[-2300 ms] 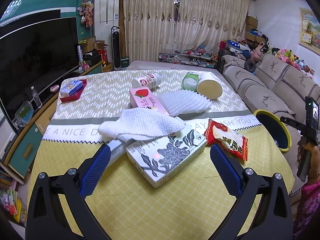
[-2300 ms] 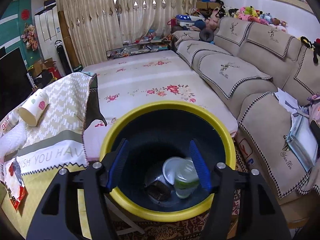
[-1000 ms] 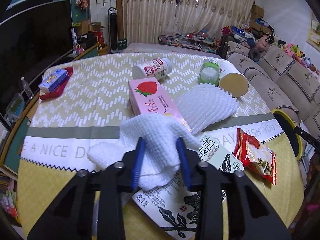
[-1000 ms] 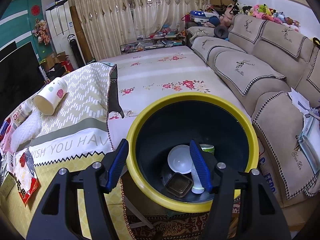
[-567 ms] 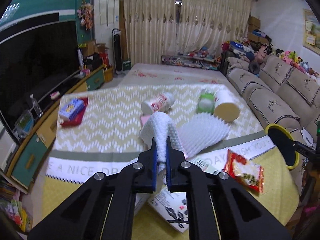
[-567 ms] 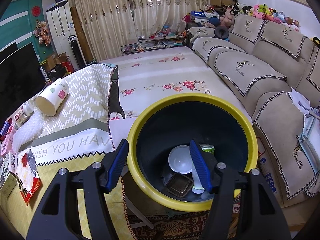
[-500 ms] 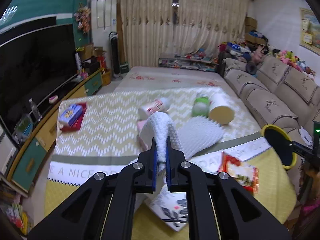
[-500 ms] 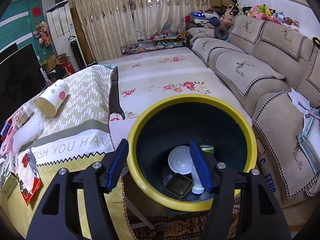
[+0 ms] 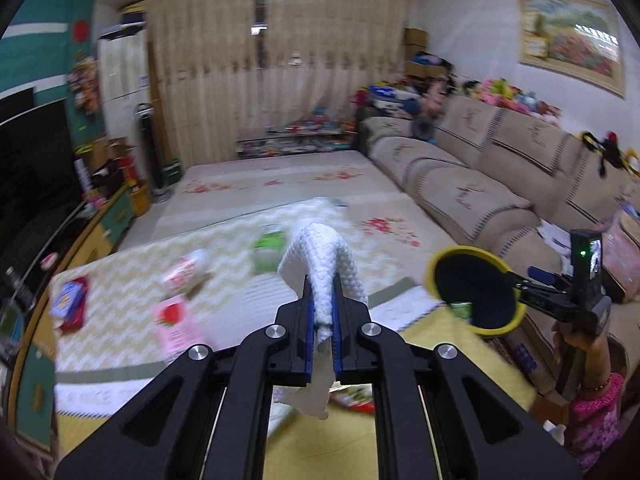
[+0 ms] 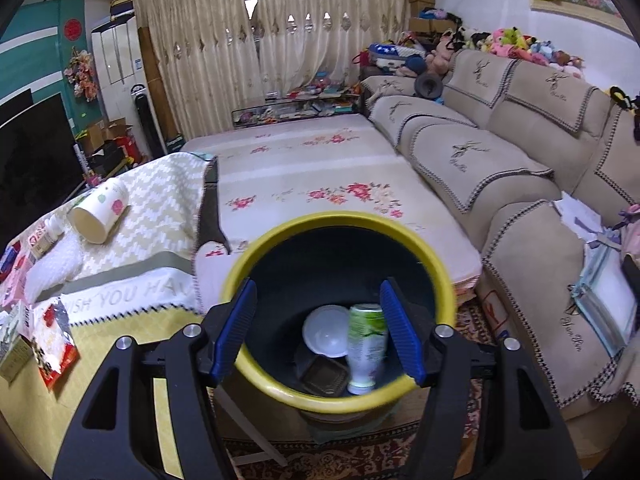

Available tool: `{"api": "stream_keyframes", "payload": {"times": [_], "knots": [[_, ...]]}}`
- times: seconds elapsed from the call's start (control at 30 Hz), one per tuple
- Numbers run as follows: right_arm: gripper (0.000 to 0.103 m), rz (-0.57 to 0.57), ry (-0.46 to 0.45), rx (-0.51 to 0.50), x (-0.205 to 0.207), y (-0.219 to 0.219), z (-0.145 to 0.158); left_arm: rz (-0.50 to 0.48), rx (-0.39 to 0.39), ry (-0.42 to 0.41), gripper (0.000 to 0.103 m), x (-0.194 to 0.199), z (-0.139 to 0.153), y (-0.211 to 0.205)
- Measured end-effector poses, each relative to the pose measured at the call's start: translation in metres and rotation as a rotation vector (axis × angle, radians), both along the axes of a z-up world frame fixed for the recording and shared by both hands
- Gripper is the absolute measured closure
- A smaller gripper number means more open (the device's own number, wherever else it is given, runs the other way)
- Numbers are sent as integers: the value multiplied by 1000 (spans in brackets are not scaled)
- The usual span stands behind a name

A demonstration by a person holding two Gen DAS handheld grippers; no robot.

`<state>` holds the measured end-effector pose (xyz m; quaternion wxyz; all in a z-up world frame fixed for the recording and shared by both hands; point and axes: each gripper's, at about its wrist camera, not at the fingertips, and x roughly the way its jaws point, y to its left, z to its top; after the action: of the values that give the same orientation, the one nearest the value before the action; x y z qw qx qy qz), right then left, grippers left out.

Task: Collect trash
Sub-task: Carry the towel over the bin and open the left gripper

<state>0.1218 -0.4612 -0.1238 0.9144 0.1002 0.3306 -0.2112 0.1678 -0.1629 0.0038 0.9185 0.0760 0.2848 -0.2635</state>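
Note:
My left gripper is shut on a white foam net and holds it in the air above the table, with the net draped over both sides of the jaws. The yellow-rimmed dark trash bin is to its right, beyond the table edge. My right gripper is open with its fingers astride the bin, looking into it. Inside the bin lie a green-labelled bottle, a white bowl and a dark tray.
On the table lie a pink carton, a white bottle, a green container and a blue-red pack. A paper cup, a second foam net and a red snack bag lie near the bin. A sofa stands on the right.
My left gripper closed on the foam net, lifted it off the boxes and swung right toward the bin. My right gripper stayed open at the bin, whose contents shifted a little.

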Motion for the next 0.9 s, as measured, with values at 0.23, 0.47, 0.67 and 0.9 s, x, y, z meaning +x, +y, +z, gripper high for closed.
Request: {"api": "stream_keyframes", "payload": {"times": [0.23, 0.47, 0.67, 0.9], "knots": [[35, -81, -27, -9, -30, -28, 3, -202, 19, 43, 95, -1, -6, -111], [33, -154, -42, 23, -59, -57, -6, -335, 30, 72, 95, 7, -20, -216], [33, -183, -34, 53, -67, -70, -17, -377, 78, 121, 95, 28, -56, -285], [33, -169, -24, 71, -63, -72, -24, -367, 127, 145, 92, 51, -96, -320]]}}
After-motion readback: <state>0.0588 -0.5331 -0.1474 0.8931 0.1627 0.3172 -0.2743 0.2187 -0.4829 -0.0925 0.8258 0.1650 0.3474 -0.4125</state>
